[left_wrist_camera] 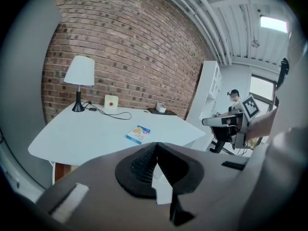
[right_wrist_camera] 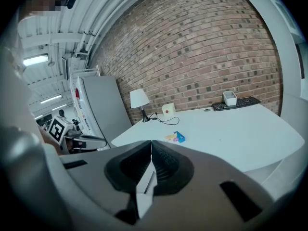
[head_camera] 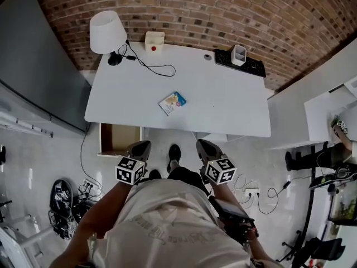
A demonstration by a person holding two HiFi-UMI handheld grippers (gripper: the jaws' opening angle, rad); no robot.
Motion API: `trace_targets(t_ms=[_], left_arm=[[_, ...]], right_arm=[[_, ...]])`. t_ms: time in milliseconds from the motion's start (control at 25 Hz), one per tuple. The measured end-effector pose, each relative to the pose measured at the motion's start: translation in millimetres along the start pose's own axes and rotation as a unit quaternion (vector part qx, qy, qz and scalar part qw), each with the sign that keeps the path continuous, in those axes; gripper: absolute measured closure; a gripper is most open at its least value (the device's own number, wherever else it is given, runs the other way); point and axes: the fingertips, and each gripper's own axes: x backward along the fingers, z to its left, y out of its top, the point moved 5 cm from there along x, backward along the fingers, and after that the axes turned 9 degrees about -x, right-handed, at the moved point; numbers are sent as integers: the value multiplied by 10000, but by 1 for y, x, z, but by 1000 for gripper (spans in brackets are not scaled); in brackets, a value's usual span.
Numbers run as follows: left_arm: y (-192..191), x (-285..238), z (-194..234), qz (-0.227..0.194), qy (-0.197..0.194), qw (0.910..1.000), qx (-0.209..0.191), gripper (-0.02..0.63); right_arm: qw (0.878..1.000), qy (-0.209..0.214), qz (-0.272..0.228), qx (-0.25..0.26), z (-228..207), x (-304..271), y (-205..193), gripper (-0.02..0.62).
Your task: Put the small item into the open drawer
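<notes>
While poised short of the desk (head_camera: 223, 105), holding left gripper (head_camera: 141, 145) and right gripper (head_camera: 202, 144) closed, empty; next, probably opening one around the small item (head_camera: 172, 103) for the open drawer (head_camera: 120, 139).

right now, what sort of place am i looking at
Most likely an office or studio workspace: a white desk stands against a brick wall, with a keyboard and a table lamp on it.

The bench (head_camera: 223, 110) is white, and the wall (head_camera: 223, 10) at twelve o'clock is red-brown brick. The small item (head_camera: 172, 103) is blue, yellow and white. The open drawer (head_camera: 118, 138) at seven o'clock is brown inside. The lamp (head_camera: 107, 32) is white, the keyboard (head_camera: 241, 64) black.
</notes>
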Motion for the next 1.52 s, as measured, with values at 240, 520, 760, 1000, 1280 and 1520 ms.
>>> trace_targets(t_ms=[240,520,760,1000,1280,1520], left_arm=[[18,-21,15,29,58,10000,-34,600],[42,-59,22,107,-59,9998,-168,600],[63,-93,26,199,-155,9991,-333,600],[74,-114,35,296,-134,9987,-397,600],[80,-137,43,561,-125,9974,-427,598],[79,-157,48,820,-45,9954,-492,598]], right_arm=[[9998,172,-20,29,-14,-30,24,589],[9999,142,-68,-59,-40,-48,45,589],[9997,104,-67,-190,-67,-60,57,589],[9995,188,-59,-238,-86,-80,70,589],[9989,342,28,-313,-105,-106,85,589],[9978,523,177,-353,-121,-127,90,589]])
